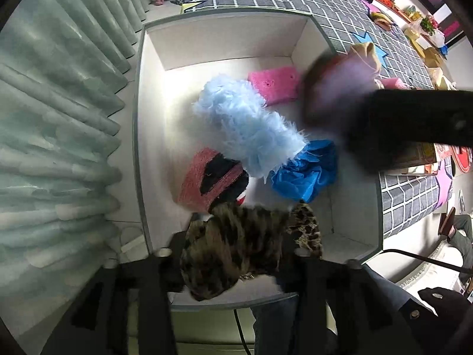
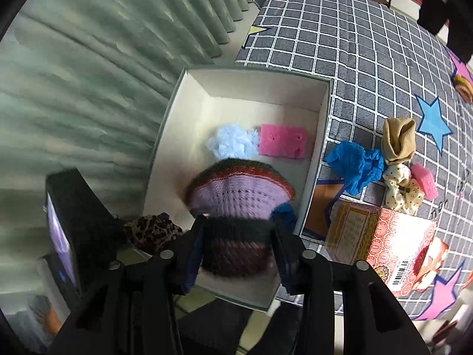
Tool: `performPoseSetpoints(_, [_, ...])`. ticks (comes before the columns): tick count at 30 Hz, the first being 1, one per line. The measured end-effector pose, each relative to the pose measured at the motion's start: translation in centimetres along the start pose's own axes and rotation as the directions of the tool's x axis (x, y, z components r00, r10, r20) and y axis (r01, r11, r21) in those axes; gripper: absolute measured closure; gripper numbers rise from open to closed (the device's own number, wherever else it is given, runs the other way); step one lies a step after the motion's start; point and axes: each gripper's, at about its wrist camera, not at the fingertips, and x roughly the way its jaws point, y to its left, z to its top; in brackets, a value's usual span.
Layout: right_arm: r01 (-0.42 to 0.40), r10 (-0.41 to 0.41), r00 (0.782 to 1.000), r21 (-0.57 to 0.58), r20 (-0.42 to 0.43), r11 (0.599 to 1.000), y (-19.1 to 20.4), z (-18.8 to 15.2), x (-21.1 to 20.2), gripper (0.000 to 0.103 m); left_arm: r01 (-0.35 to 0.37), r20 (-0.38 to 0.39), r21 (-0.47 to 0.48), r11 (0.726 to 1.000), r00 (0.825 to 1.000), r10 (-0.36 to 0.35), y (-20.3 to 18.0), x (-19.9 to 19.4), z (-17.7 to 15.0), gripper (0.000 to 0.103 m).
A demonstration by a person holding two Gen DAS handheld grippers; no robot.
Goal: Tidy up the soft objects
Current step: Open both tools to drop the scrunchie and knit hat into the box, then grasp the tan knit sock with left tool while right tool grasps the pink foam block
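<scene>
A white box (image 1: 139,118) holds a light blue fluffy piece (image 1: 245,124), a pink sponge (image 1: 276,84), a pink and black knit piece (image 1: 207,180) and a blue cloth (image 1: 307,171). My left gripper (image 1: 236,254) points down over the box's near end. A blurred leopard-print furry piece (image 1: 233,251) sits loose between its parted fingers. My right gripper (image 2: 239,236) hangs over the box (image 2: 165,124) with a purple striped knit hat (image 2: 239,189) between its spread fingers, also blurred. No pad visibly presses on either piece.
On the checked bedcover (image 2: 354,44) to the right of the box lie a blue cloth (image 2: 354,165), a tan sock (image 2: 397,140), a dotted scrunchie (image 2: 402,189), a pink sponge (image 2: 424,180) and a red carton (image 2: 384,245). Green curtains (image 2: 88,88) hang on the left.
</scene>
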Motion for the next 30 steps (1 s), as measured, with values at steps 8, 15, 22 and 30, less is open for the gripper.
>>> performPoseSetpoints(8, [-0.101,0.092,0.994,0.175,0.063,0.979,-4.5,0.6,-3.5,0.0,0.049,0.014,-0.054,0.997,0.999,-0.049,0.2,-0.9,1.0,0.001])
performPoseSetpoints(15, [0.013,-0.072,0.983,0.334,0.167,0.943,-13.6,0.2,-8.5,0.0,0.191,0.11,-0.119,0.974,0.978,-0.179,0.1,-3.1,4.2,0.0])
performPoseSetpoints(22, [0.035,-0.054,0.998,0.559,0.017,0.828,-24.9,-1.3,-4.9,0.0,0.26,0.101,-0.114,0.959,0.963,-0.249,-3.0,-4.0,8.6,0.0])
performPoseSetpoints(30, [0.094,-0.033,0.988,0.423,-0.151,0.901,-27.5,1.8,2.4,0.0,0.199,0.029,0.013,0.98,0.979,-0.199,-10.7,-4.1,16.7,0.0])
